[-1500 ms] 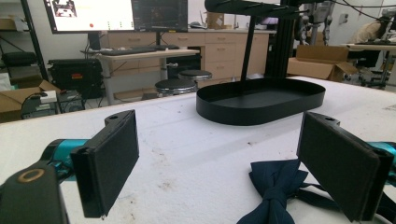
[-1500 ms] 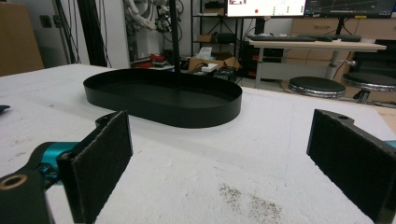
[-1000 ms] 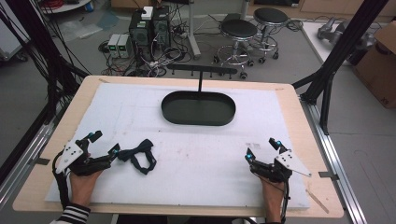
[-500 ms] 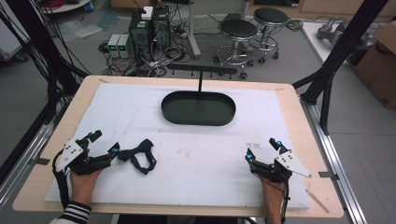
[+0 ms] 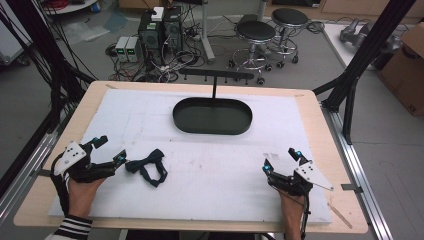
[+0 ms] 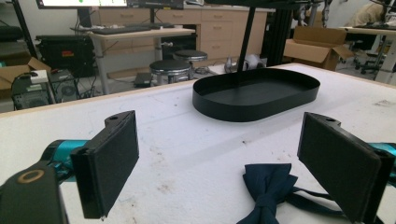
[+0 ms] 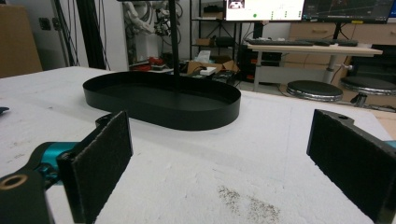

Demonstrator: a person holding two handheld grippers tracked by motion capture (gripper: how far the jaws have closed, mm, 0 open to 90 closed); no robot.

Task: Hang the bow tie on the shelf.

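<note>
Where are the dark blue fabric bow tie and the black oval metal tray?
dark blue fabric bow tie (image 6: 267,189), left gripper view, on its centre knot.
black oval metal tray (image 5: 212,129), high view, on its near rim.

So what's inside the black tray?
The black tray holds nothing loose. A thin black post rises from it near the far rim. The near wall hides a strip of its floor in both gripper views. The bow tie lies outside it, by the left gripper.

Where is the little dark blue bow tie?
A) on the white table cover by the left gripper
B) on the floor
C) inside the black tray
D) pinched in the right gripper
A: the bow tie lies flat on the white cover, just ahead of the open left gripper.
</note>
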